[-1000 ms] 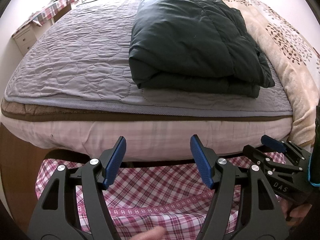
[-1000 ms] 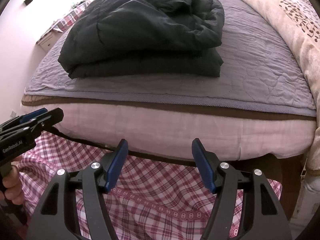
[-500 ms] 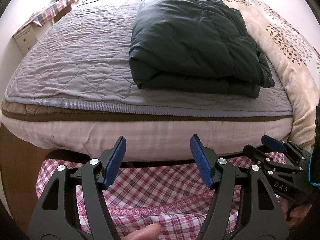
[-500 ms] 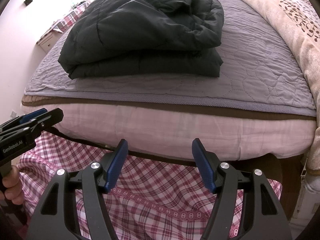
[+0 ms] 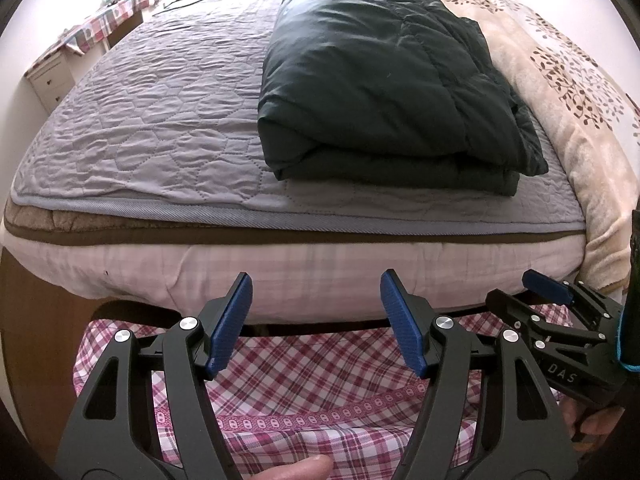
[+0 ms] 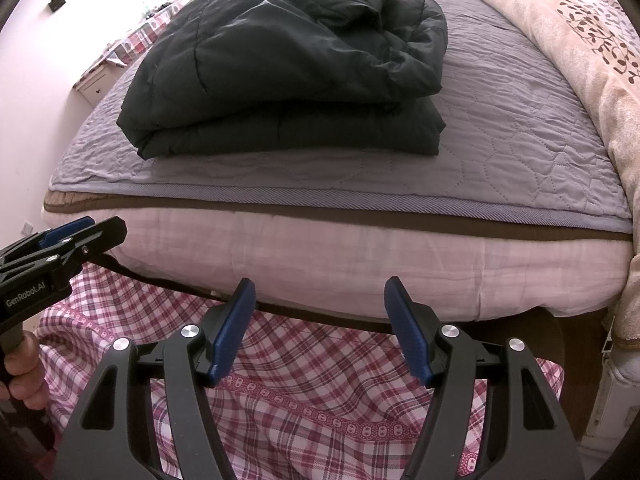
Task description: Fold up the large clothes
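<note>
Left tool (image 5: 316,322): I hold it low, off the foot of the bed, both blue pads spread wide with nothing between them — only the plaid cloth (image 5: 304,376) shows below and behind the gap.
Right tool (image 6: 318,328): same condition; jaws wide apart, empty, level with the mattress side and short of it.
Step in hand: in my judgement the fold is complete and I am standing clear to check the result — no grasp is called for unless an edge needs correcting.
Procedure, if correcting: I would bring both tools in level over the bed edge (image 6: 340,196), take the loose right-hand layers from the side rather than from above, and press them flush without dragging the stack across the quilt.
Caution: the padding is springy, by its look; a one-sided pull would likely open the upper layer.
Bed cover (image 5: 152,112): grey quilted, wrinkled, lying flat; the bundle rests on it.
Jacket (image 5: 380,80): dark green, padded, folded into a thick rectangular stack near the foot of the bed, right of centre; the fold line faces me, clean at the left corner.
Jacket, right side: layers bulge and overhang slightly, less tidy in the right wrist view.
Far right: beige leaf-print blanket (image 5: 568,80) alongside the jacket.
</note>
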